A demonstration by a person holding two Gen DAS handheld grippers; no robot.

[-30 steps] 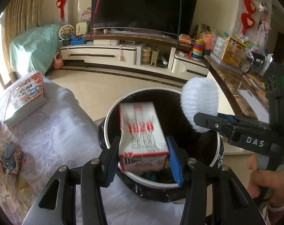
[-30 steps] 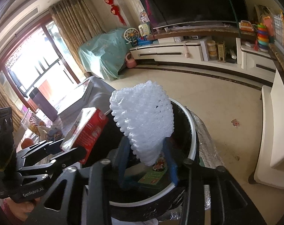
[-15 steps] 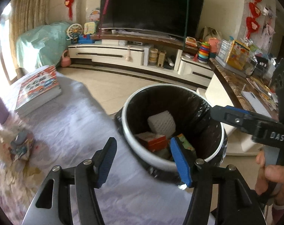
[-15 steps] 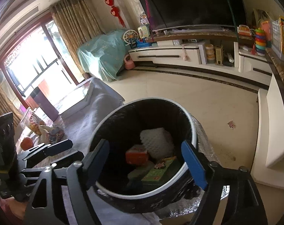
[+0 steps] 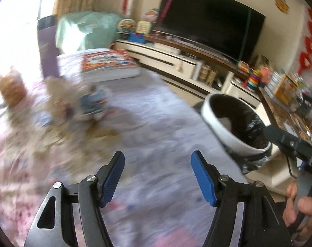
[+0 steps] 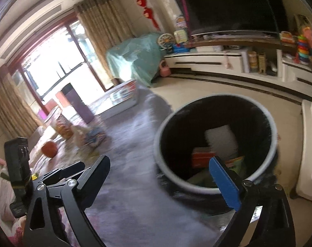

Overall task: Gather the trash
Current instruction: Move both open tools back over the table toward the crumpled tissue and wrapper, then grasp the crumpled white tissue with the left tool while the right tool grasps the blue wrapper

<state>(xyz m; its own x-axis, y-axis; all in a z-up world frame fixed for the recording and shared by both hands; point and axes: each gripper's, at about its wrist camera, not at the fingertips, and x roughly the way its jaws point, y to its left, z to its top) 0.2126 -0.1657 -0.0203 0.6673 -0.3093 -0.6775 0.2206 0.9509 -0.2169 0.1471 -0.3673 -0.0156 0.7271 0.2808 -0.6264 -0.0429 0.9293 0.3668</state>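
Over the cloth-covered table point(image 5: 156, 123), both grippers (left point(image 5: 157, 177), right point(image 6: 160, 177)) are opening, empty.

Patterned cloth-covered table point(image 5: 156, 123) with thick book point(image 5: 108, 65), blurred wrappers point(image 5: 90, 105), orange fruit point(image 6: 49, 148).

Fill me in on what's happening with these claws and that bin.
A person is collecting trash with a claw in each hand. Both the left claw and the right claw are empty, their jaws opening. The trash bin beside the cloth-covered table already holds a white foam net, a red carton and other packaging. More clutter, too blurred to identify, lies farther along the table.
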